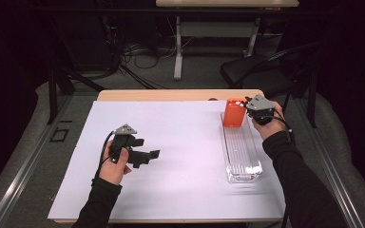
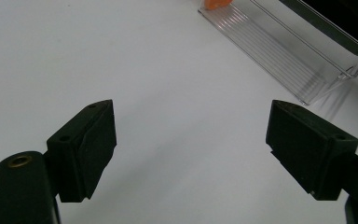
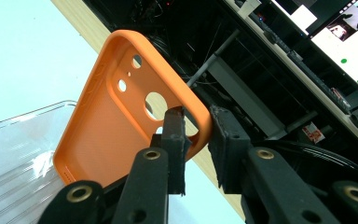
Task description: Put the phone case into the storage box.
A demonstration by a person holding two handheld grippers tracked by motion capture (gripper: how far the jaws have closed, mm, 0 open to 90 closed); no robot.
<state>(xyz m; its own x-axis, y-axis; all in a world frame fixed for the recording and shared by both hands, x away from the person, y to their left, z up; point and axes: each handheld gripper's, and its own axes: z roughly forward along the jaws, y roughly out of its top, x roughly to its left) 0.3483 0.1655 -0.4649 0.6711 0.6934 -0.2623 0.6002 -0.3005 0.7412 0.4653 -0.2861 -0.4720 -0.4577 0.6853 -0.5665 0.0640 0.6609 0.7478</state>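
The orange phone case [image 3: 121, 116], a soft matte shell with round camera cut-outs, is standing on end at the far end of the clear ribbed tray [image 1: 241, 156]. The right gripper [image 3: 196, 140] is pinching its rim, apparently to steady it. The left gripper [image 1: 145, 153] is hovering open over the white sheet [image 1: 171, 142].

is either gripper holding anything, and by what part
The right gripper pinches the orange phone case by its side rim near the camera cutouts. The left gripper is open, holding nothing.
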